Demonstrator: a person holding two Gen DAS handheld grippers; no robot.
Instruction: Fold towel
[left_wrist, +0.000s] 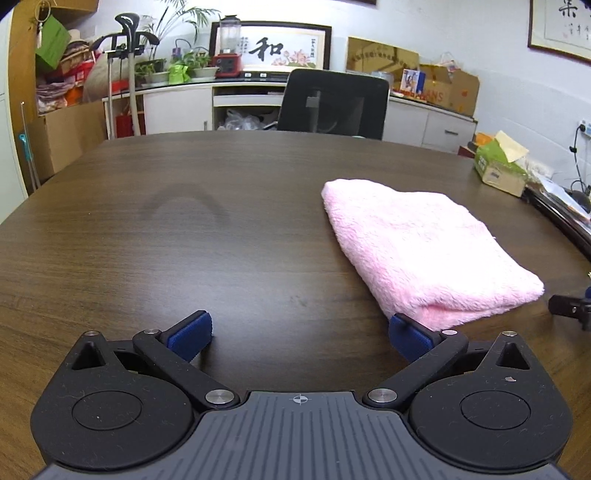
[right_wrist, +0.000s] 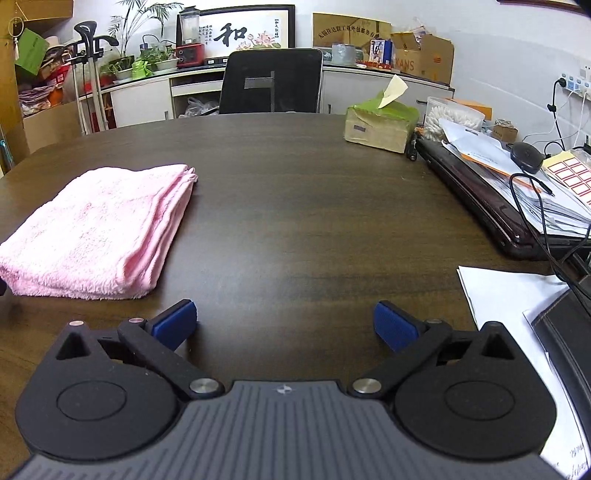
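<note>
A pink fluffy towel (left_wrist: 424, 251) lies folded in layers on the dark wooden table (left_wrist: 184, 240). In the left wrist view it is ahead and to the right; in the right wrist view the towel (right_wrist: 96, 232) is to the left. My left gripper (left_wrist: 301, 336) is open and empty, low over the table, its right fingertip (left_wrist: 404, 332) right at the towel's near corner. My right gripper (right_wrist: 284, 325) is open and empty, over bare table (right_wrist: 314, 203) to the right of the towel. A bit of the right gripper (left_wrist: 570, 306) shows at the left view's right edge.
A green tissue box (right_wrist: 380, 122) stands at the far right of the table. A closed laptop with papers, a mouse and cables (right_wrist: 517, 184) lies along the right edge, white sheets (right_wrist: 509, 295) nearer. A black office chair (right_wrist: 271, 81) is behind the table.
</note>
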